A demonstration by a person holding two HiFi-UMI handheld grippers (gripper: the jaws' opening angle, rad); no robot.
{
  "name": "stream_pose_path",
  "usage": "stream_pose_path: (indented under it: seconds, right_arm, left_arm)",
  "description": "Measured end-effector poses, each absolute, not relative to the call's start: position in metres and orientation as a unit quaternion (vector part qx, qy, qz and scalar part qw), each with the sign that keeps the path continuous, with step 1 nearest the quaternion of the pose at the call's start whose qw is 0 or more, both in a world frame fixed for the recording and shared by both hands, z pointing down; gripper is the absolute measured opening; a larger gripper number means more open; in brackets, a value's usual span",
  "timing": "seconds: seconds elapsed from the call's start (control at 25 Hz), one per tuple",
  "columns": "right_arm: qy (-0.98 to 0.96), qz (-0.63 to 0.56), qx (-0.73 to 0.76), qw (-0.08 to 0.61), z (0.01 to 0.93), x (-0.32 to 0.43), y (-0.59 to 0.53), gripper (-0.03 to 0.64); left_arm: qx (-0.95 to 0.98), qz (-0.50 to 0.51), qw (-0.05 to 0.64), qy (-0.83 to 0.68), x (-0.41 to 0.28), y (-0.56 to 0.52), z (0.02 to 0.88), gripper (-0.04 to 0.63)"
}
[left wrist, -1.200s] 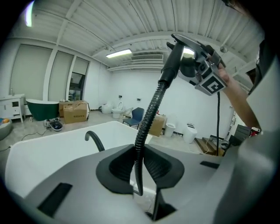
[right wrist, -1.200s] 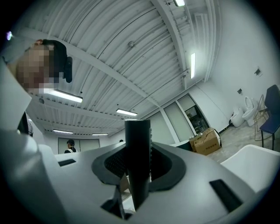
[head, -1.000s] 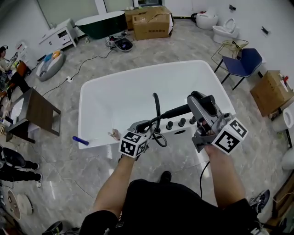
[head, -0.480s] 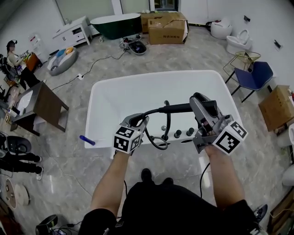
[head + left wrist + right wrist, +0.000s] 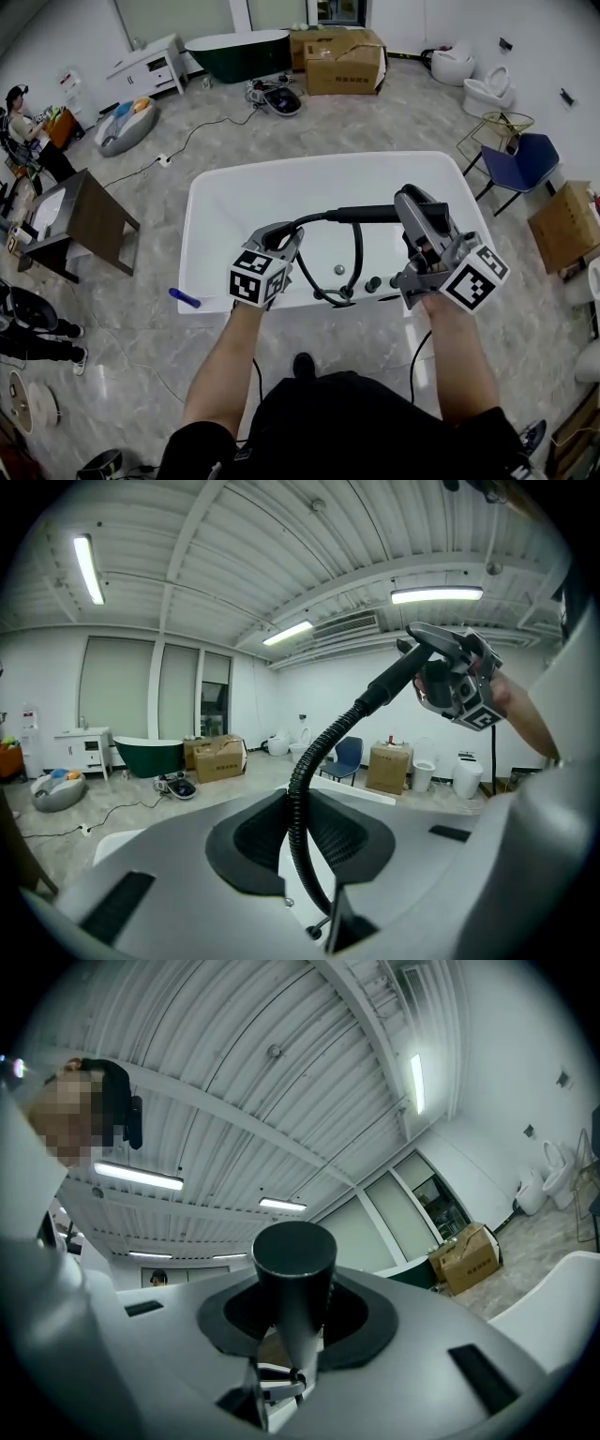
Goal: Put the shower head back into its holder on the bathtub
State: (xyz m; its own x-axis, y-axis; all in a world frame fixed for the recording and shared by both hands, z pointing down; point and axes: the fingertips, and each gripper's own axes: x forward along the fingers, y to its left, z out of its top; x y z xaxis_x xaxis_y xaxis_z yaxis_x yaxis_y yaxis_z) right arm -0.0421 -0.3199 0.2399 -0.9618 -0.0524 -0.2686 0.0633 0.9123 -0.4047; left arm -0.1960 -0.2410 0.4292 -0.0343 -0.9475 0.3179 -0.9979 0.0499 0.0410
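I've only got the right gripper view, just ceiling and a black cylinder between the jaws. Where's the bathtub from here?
Observer: In the head view the right gripper hangs over the white bathtub, toward its right end.
Operator: And that cylinder?
Observer: It's the shower head, held roughly level above the tub.
Operator: What's the left gripper doing?
Observer: The left gripper is shut on the black hose, which loops down to the tub's near rim beside the knobs.
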Motion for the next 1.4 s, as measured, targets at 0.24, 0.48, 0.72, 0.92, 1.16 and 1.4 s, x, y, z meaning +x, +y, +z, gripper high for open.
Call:
stream_pose_path:
  seconds: [0.24, 0.48, 0.72, 0.92, 1.16, 1.4]
  right_arm:
    - [0.968, -0.203, -0.009, 0.146, 0.233, -0.07, -0.321, 0.121]
    - [0.969, -0.199, -0.031, 0.146, 0.233, -0.079, -0.322, 0.12]
    - [0.969, -0.206, -0.034, 0.128, 0.243, -0.08, -0.343, 0.12]
    - [0.971, -0.21, -0.012, 0.113, 0.252, -0.087, -0.358, 0.12]
    - [0.974, -0.208, 0.023, 0.082, 0.27, -0.103, -0.363, 0.12]
    - [0.974, -0.213, 0.055, 0.053, 0.286, -0.112, -0.366, 0.12]
  left_arm:
    - [0.69, 0.088, 0.116, -0.709, -0.231, -0.247, 0.414, 0.074]
    - [0.714, 0.087, 0.121, -0.684, -0.233, -0.249, 0.425, 0.074]
    - [0.721, 0.091, 0.16, -0.668, -0.213, -0.268, 0.452, 0.074]
    - [0.719, 0.104, 0.203, -0.657, -0.186, -0.277, 0.488, 0.076]
    - [0.701, 0.104, 0.245, -0.662, -0.174, -0.278, 0.527, 0.09]
    - [0.687, 0.108, 0.274, -0.664, -0.155, -0.276, 0.556, 0.17]
